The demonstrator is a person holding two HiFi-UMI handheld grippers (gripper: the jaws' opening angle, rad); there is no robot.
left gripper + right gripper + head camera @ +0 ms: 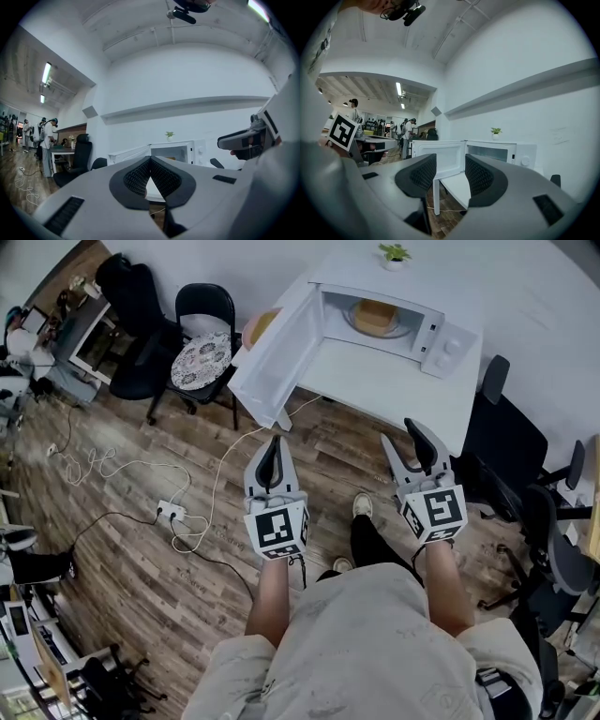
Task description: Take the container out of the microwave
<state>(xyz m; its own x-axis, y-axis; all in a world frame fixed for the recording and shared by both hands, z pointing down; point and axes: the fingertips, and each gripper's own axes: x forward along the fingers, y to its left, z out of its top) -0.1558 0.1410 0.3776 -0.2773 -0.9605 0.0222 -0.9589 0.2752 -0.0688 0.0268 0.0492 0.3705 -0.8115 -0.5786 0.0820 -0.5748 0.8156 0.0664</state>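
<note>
Jaws are meeting on the left gripper (pixel 273 448) and gaping empty on the right gripper (pixel 422 444); a crooked reach is probably risking knocking the container (pixel 373 317) against the microwave (pixel 450 336) wall.

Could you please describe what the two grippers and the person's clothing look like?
Both the left gripper and the right gripper are pale grey plastic, with tapering jaws lined by black textured pads. Each carries a white cube printed with black square markers. The person wears a pale short-sleeved shirt, dark trousers and light shoes.
</note>
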